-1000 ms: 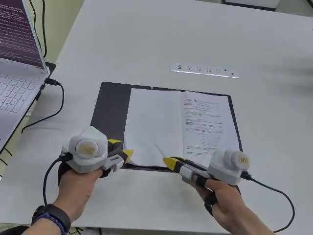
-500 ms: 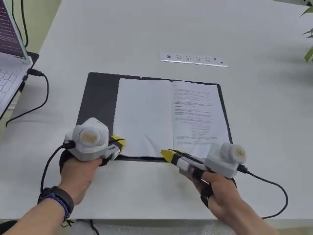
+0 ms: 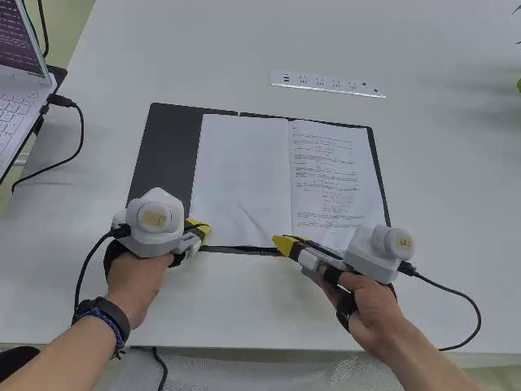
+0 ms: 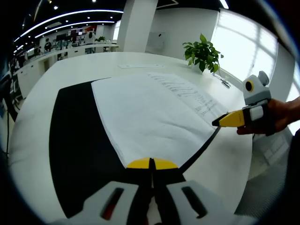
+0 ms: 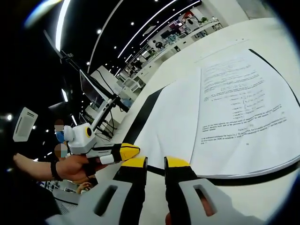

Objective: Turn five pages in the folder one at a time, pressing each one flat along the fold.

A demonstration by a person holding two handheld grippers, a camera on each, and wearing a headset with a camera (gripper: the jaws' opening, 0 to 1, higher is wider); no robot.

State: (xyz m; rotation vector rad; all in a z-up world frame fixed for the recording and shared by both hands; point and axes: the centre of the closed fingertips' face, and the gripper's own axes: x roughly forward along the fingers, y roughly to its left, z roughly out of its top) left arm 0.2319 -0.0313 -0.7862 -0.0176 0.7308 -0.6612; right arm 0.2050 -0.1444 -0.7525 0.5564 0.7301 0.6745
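Note:
The folder lies open on the white table, its black inside cover at the left. A blank white page lies left of the fold and a printed page right of it. My left gripper is shut, its yellow tips resting at the blank page's near corner; I cannot tell whether paper is pinched. My right gripper sits at the folder's near edge below the fold. Its jaws stand a narrow gap apart with nothing between them.
A laptop stands at the far left with a black cable trailing across the table. A white power strip lies beyond the folder. A potted plant stands at the table's far end.
The left gripper's yellow tips, apart a second ago, have come together at the blank page's corner. The right gripper has kept its place at the folder's near edge. The head camera shifted.

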